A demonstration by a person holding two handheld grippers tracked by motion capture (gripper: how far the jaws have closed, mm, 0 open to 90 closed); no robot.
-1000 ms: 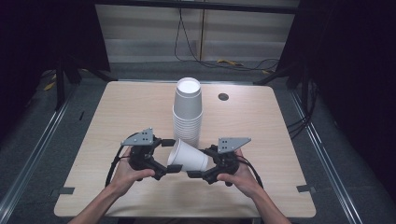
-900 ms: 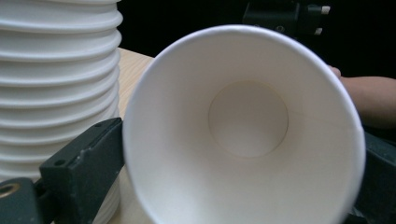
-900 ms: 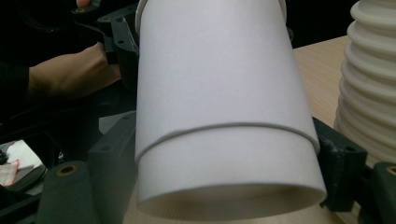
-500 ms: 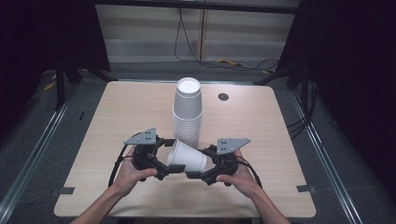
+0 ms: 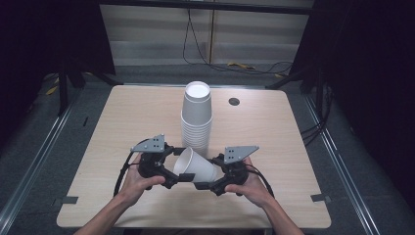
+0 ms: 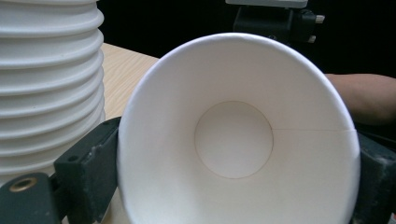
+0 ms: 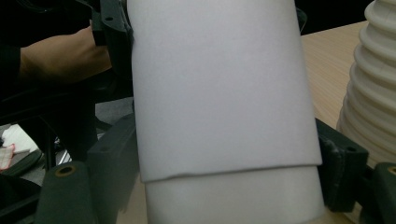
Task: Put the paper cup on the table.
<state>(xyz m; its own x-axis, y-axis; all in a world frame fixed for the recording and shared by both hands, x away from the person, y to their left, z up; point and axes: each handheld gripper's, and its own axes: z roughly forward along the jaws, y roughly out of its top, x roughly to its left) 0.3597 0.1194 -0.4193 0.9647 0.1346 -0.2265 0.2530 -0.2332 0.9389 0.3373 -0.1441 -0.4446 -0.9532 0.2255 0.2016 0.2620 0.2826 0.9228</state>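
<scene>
A white paper cup [image 5: 195, 166] lies on its side just above the table, held between both grippers in front of the tall stack of white cups [image 5: 196, 117]. My left gripper [image 5: 172, 176] is shut on its rim end; in the left gripper view I look straight into the open cup [image 6: 233, 140], with a jaw on each side. My right gripper [image 5: 208, 183] is shut on the base end. In the right gripper view the cup wall [image 7: 219, 93] sits between the jaws, crossed low down by a stepped edge; I cannot tell whether it is one cup or two nested.
The stack [image 6: 46, 84] stands close behind the held cup, almost touching the grippers. The wooden table [image 5: 132, 112] has a round cable hole [image 5: 234, 102] at the back right. Dark floor and metal rails surround the table.
The right gripper has edged slightly left toward the left one. The cup stays held between them and the stack has not moved.
</scene>
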